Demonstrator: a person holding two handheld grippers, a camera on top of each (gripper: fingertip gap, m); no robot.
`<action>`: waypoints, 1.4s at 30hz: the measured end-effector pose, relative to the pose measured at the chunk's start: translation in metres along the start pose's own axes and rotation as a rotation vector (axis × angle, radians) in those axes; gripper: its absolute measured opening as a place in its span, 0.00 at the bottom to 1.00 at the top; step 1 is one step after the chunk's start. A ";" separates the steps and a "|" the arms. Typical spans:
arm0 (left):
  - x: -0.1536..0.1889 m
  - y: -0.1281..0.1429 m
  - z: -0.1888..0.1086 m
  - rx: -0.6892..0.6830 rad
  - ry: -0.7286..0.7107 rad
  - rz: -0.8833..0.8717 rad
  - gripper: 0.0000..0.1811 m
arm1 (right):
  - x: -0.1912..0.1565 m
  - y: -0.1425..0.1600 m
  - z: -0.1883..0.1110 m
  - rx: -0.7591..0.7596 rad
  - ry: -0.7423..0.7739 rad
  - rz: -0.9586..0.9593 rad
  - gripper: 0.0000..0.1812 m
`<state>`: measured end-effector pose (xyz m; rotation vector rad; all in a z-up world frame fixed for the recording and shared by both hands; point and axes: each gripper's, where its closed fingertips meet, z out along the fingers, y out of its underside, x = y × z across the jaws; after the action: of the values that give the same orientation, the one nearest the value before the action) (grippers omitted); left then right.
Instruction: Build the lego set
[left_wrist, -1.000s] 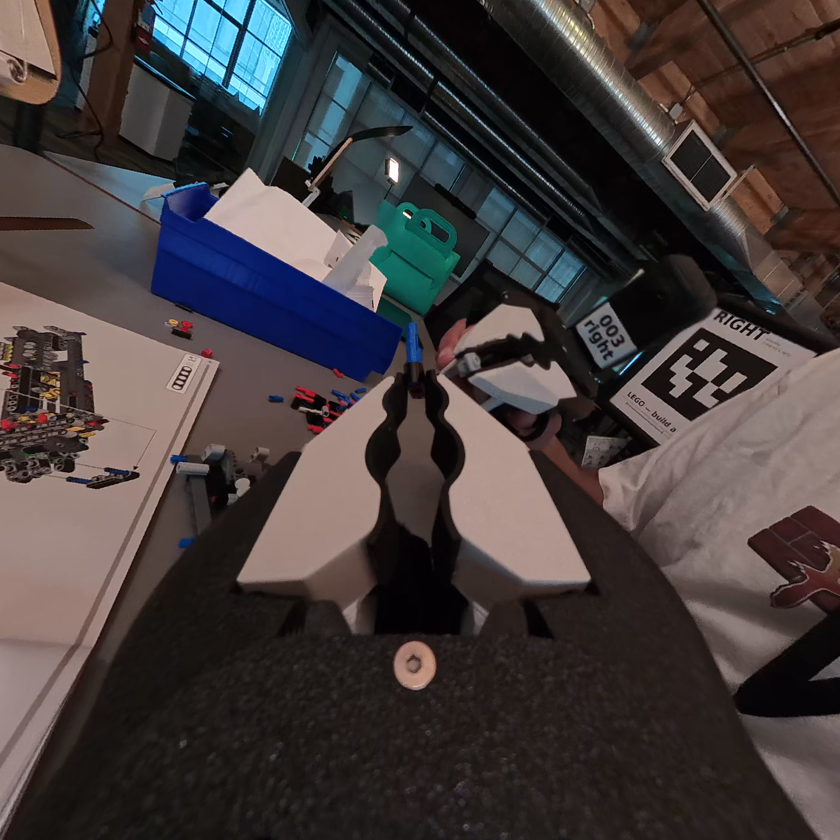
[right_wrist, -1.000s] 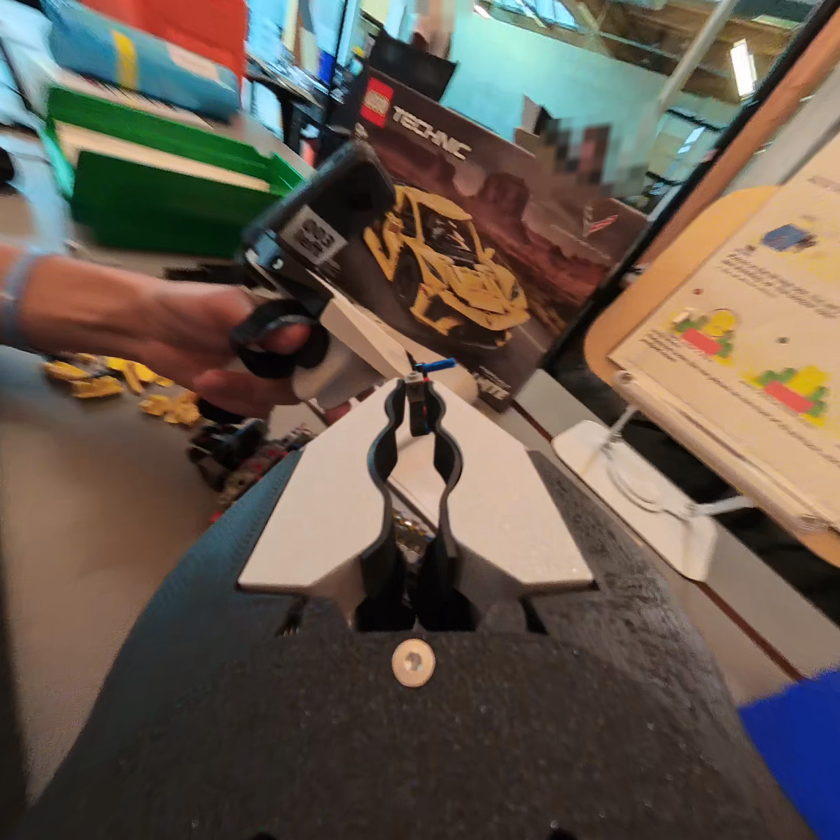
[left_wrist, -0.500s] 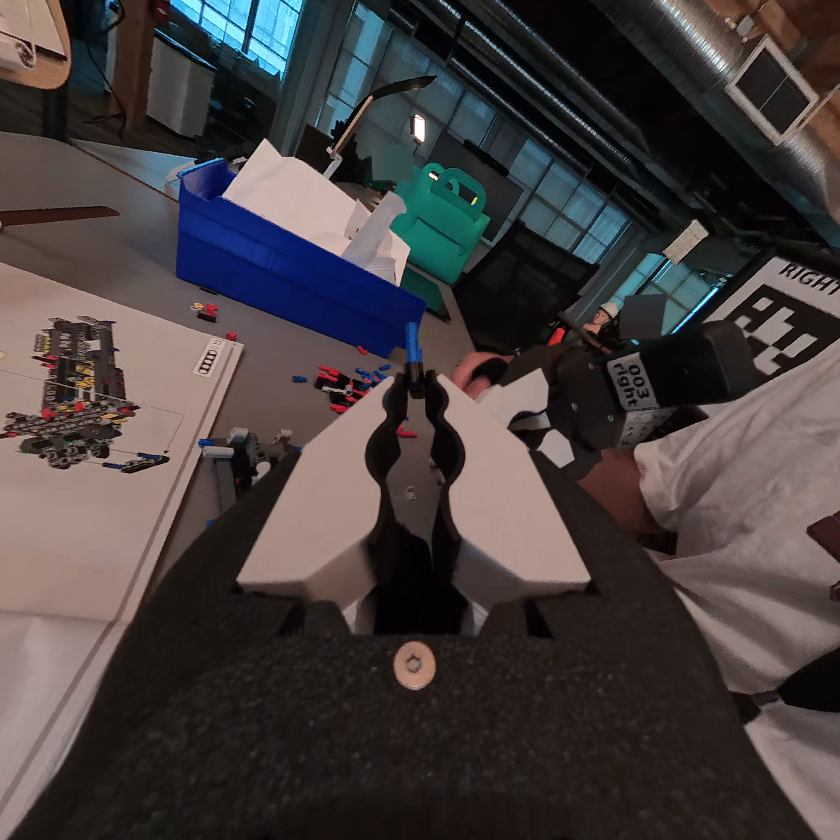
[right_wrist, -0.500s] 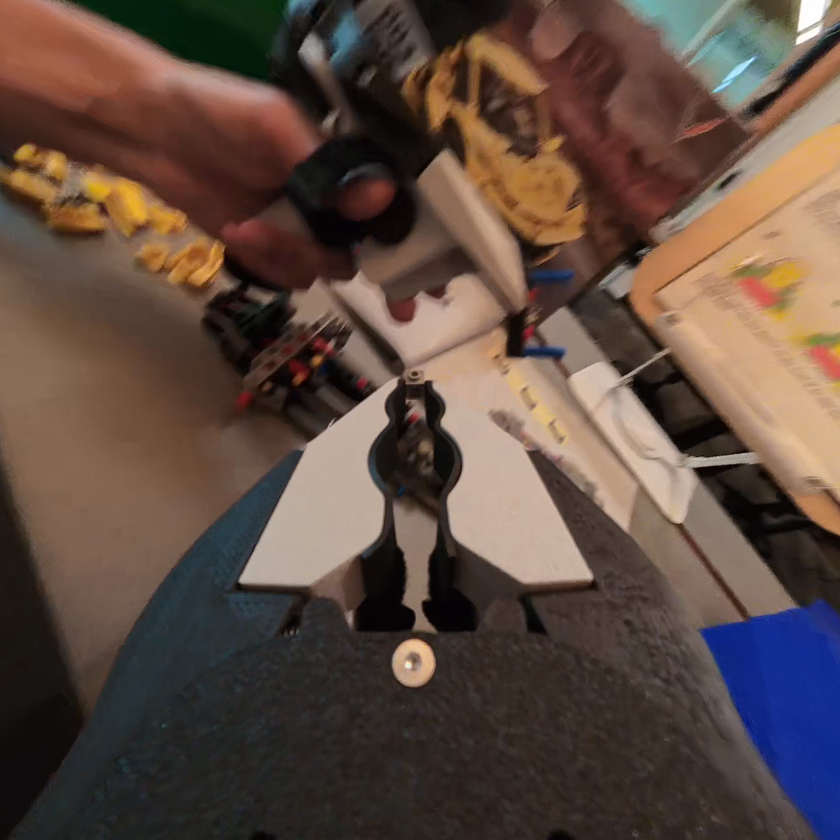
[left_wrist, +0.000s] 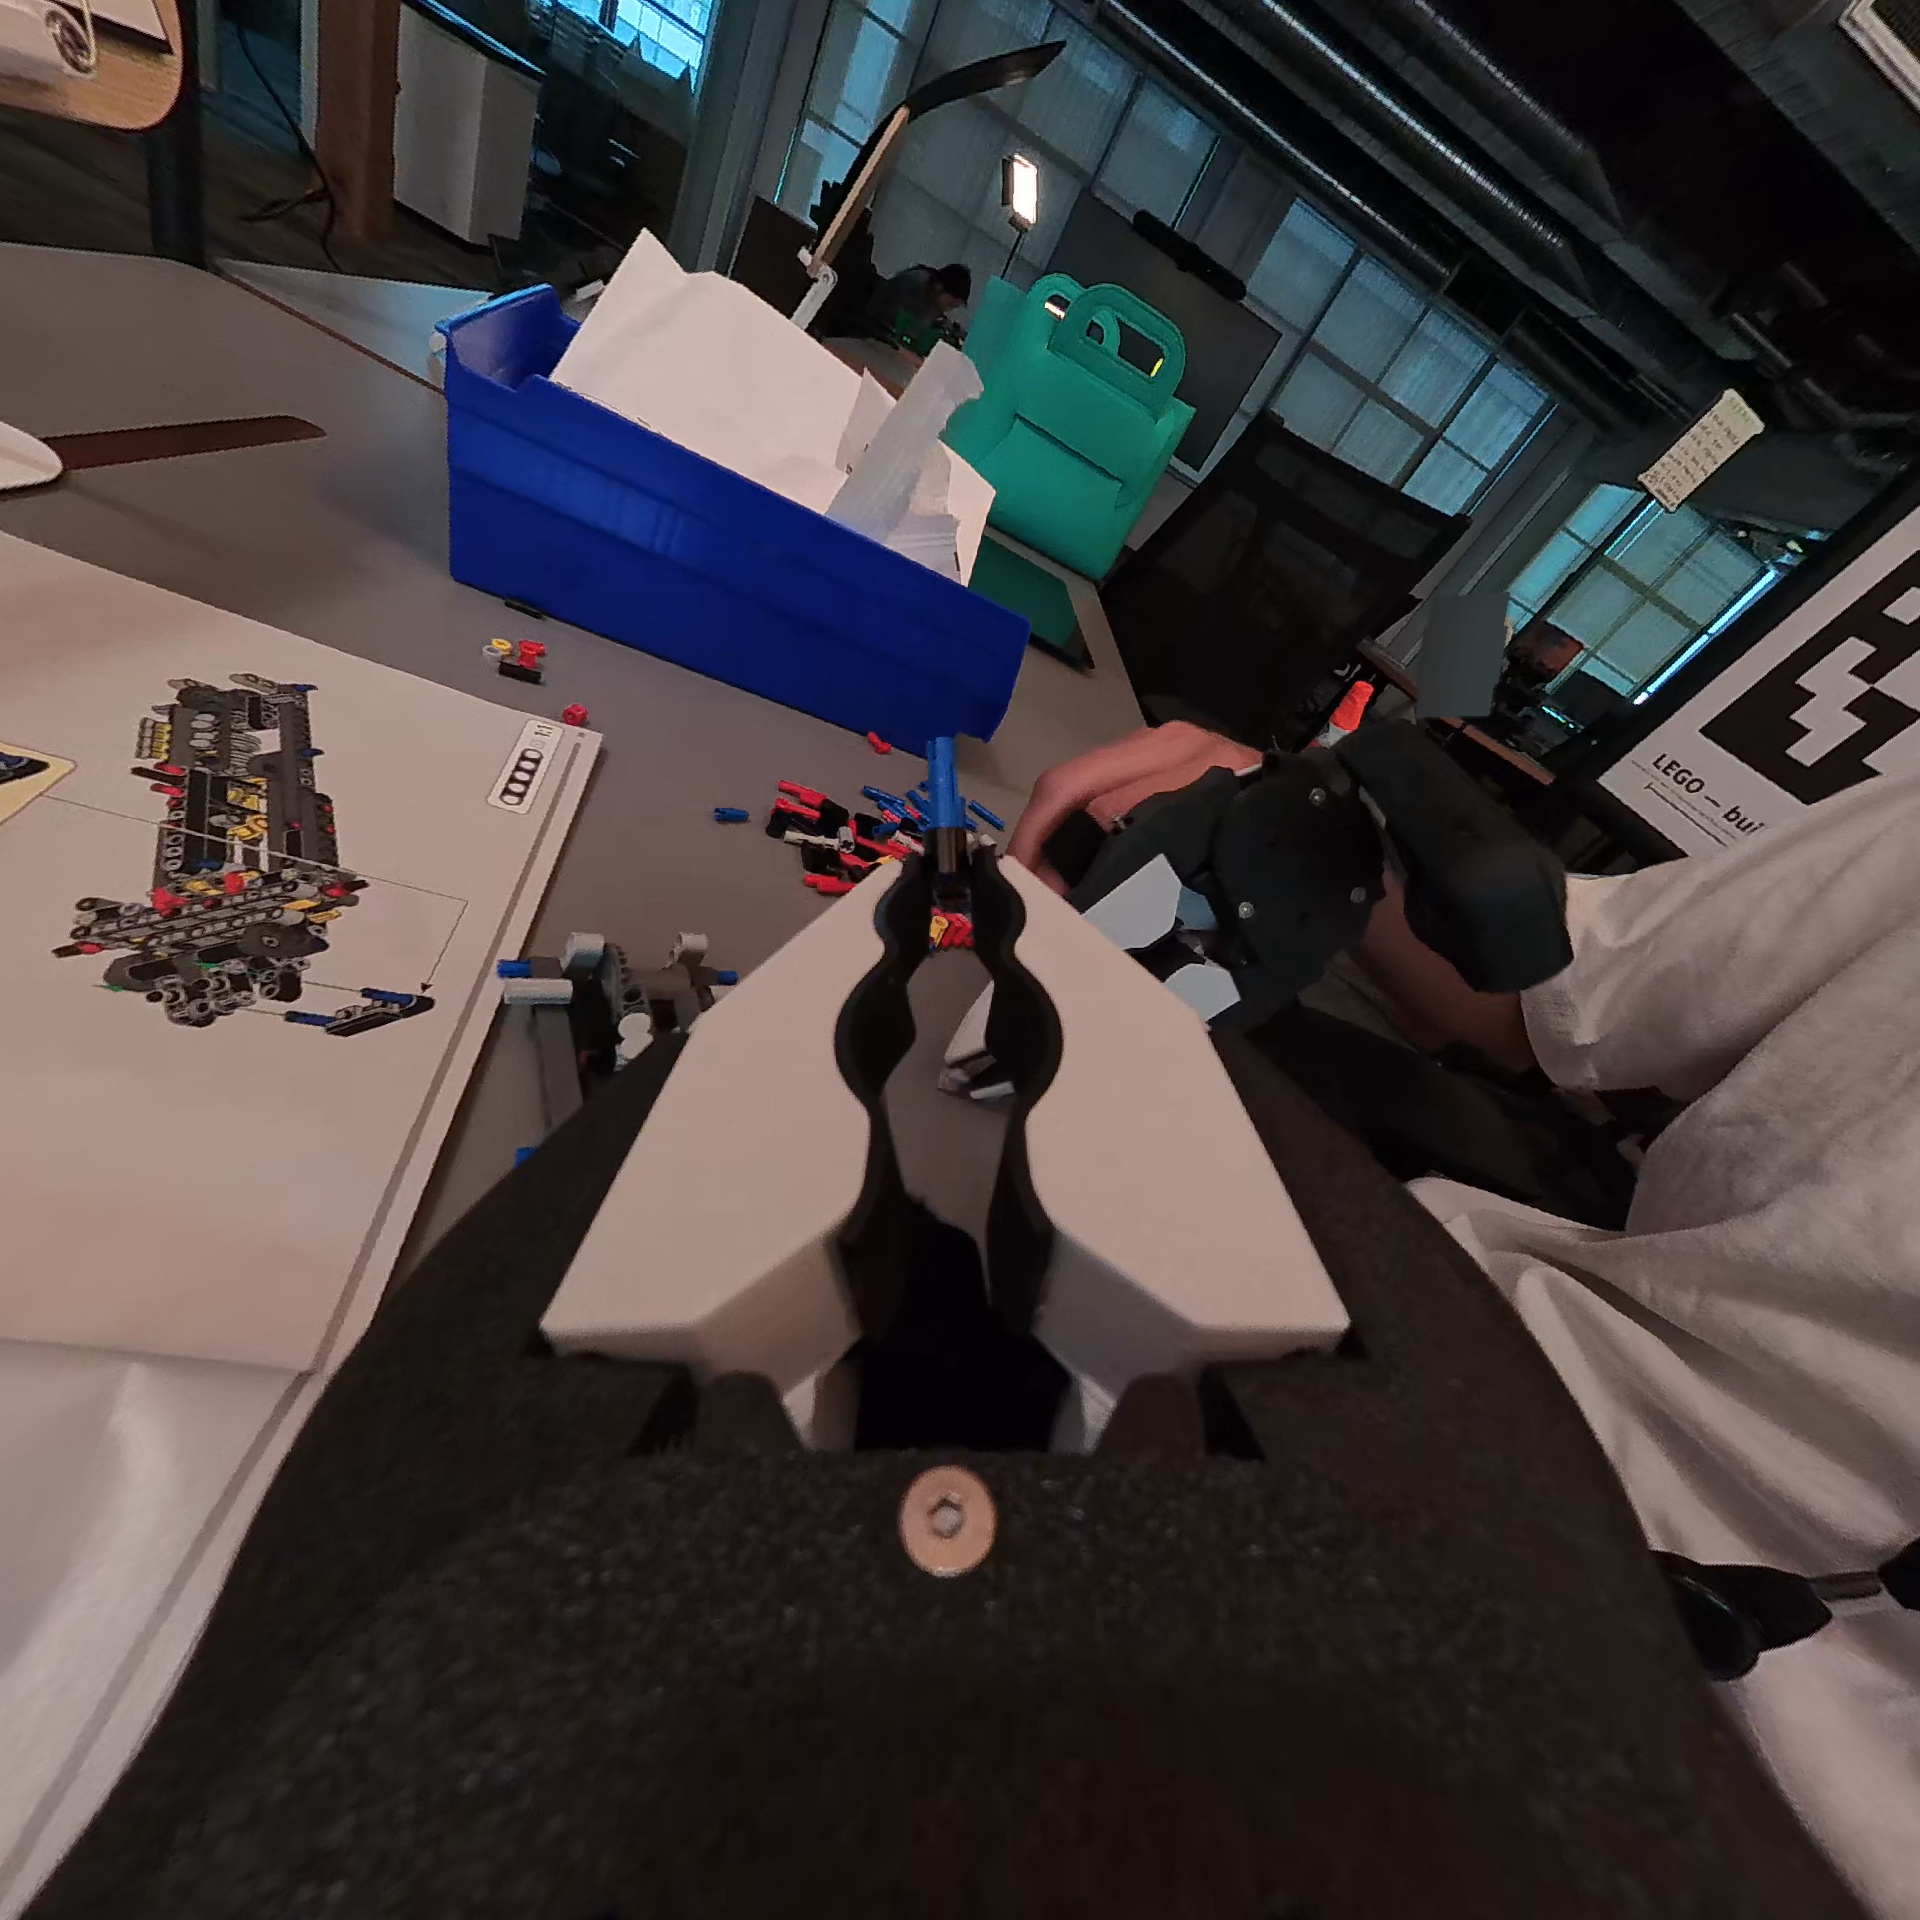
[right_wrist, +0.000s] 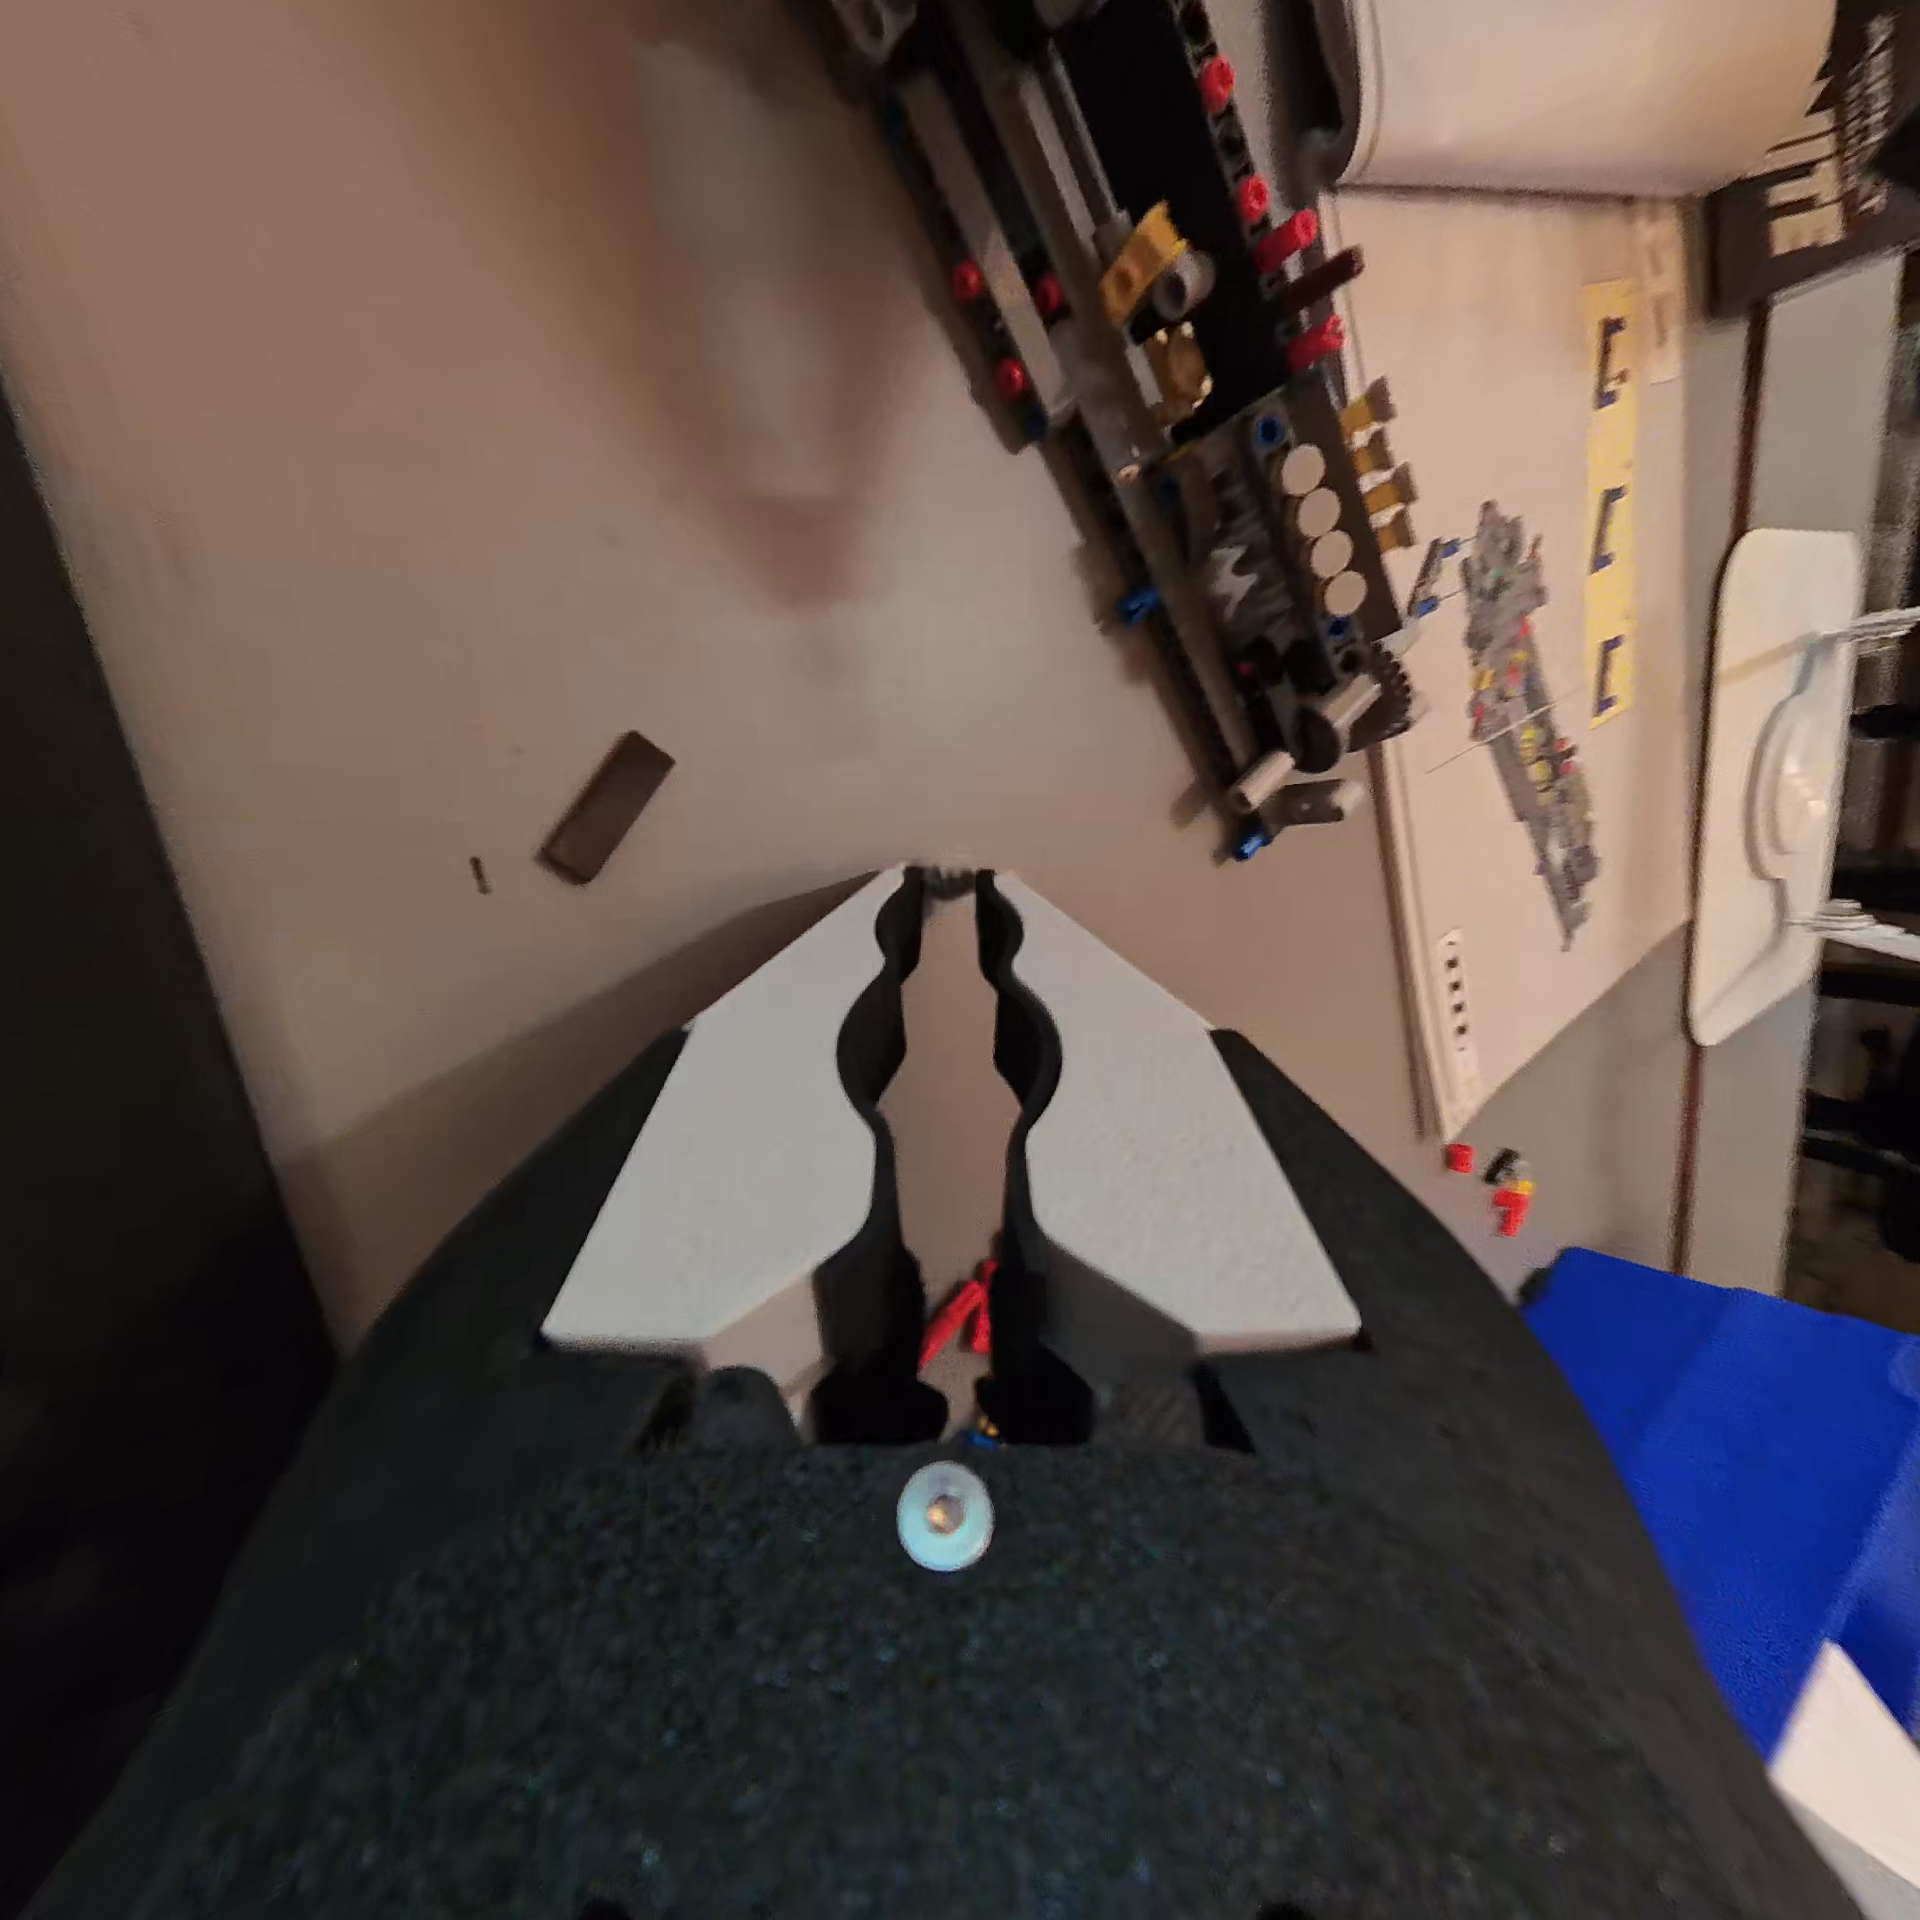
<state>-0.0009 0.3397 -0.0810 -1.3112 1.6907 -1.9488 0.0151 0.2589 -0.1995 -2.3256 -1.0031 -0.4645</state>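
Left gripper (left_wrist: 945, 868): we find its fingers (left_wrist: 769, 1101) closed on a small piece, a black stub with a blue pin (left_wrist: 940, 774) standing up out of the tips. It hangs above the grey bench (left_wrist: 260, 499).

Right gripper (right_wrist: 945, 883): we see its fingers (right_wrist: 1174, 1174) drawn close with a narrow gap at the tips; something small and dark sits between the tips, but blur keeps us from telling whether it is gripped. In the left wrist view this gripper (left_wrist: 1174, 935) lies low over the bench, just beside the loose parts, held by a hand (left_wrist: 1122, 779).

Car frame (right_wrist: 1195, 416): a long, part-built black and grey piece with red pins, yellow bits and a row of round pale discs. We place it on the bench along the edge of the instruction book (right_wrist: 1538, 582), ahead of the right gripper and apart from it.

Loose parts (left_wrist: 852, 821): we count a scatter of red, blue and black bits on the bench, in front of the blue bin (left_wrist: 675, 561).

Blue bin: holds white paper (left_wrist: 717, 374); a green bag (left_wrist: 1070, 436) stands behind it.

Instruction book (left_wrist: 208, 935): open flat on the bench, left of the left gripper.

Small dark tile (right_wrist: 608, 805): lies alone on the bench, left of the right gripper.
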 end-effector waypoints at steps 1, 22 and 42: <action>0.000 0.000 0.000 0.000 0.000 -0.002 0.03 | -0.003 0.001 0.000 0.006 -0.025 0.019 0.06; 0.004 0.003 0.001 -0.025 0.012 0.010 0.03 | 0.006 0.016 -0.009 0.091 -0.377 0.334 0.09; 0.006 0.002 0.001 -0.020 0.040 -0.014 0.03 | 0.009 0.003 -0.003 0.156 -0.426 0.530 0.01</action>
<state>-0.0048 0.3343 -0.0799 -1.3031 1.7277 -1.9835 0.0233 0.2602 -0.1935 -2.4653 -0.5262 0.3174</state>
